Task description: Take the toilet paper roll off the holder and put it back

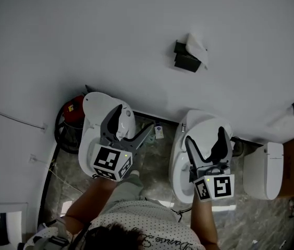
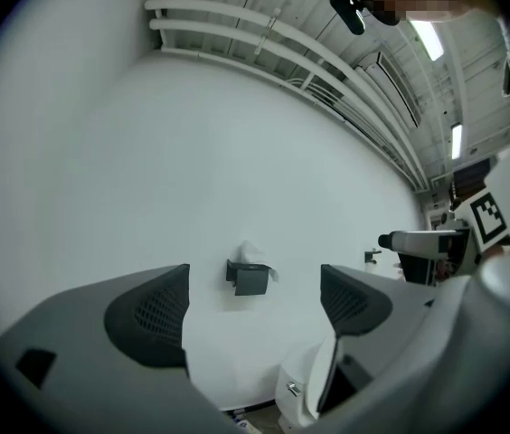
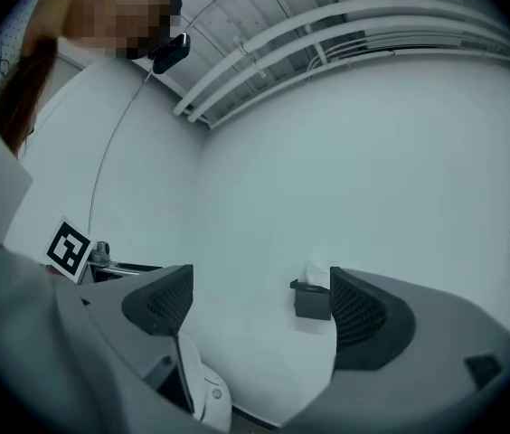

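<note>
Wide and empty are my left gripper [image 1: 135, 120] and right gripper [image 1: 204, 137]. Toilet paper roll [image 1: 196, 47] on its holder [image 1: 186, 61] sits upper right, nearer the right one.

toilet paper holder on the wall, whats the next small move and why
Probably bring the left gripper and right gripper forward toward the holder. Both are open and empty, well short of the wall, and the toilet paper sits at the holder untouched, so closing the gap seems to come first.
</note>
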`<move>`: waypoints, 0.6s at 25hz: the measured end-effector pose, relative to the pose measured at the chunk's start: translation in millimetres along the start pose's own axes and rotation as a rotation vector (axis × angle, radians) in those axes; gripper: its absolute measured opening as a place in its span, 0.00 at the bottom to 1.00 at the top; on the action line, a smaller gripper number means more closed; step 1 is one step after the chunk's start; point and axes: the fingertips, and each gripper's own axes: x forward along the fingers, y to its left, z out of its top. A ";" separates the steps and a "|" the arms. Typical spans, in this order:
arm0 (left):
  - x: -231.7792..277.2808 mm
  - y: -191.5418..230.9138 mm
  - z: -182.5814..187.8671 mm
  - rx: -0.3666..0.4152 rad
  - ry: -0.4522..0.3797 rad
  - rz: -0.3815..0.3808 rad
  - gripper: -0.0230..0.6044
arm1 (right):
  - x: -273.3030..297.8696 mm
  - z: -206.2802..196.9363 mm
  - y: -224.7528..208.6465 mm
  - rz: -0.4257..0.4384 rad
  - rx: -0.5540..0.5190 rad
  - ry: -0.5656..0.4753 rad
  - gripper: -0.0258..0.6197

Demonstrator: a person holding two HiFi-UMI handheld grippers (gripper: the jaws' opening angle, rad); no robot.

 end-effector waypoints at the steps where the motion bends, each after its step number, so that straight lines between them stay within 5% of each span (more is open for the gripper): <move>1: 11.6 8.6 0.7 0.002 -0.001 -0.009 0.73 | 13.0 0.3 -2.6 -0.009 -0.002 -0.004 0.75; 15: 111.4 68.1 -5.8 -0.024 0.019 -0.093 0.73 | 114.3 -11.0 -41.2 -0.083 0.011 0.002 0.75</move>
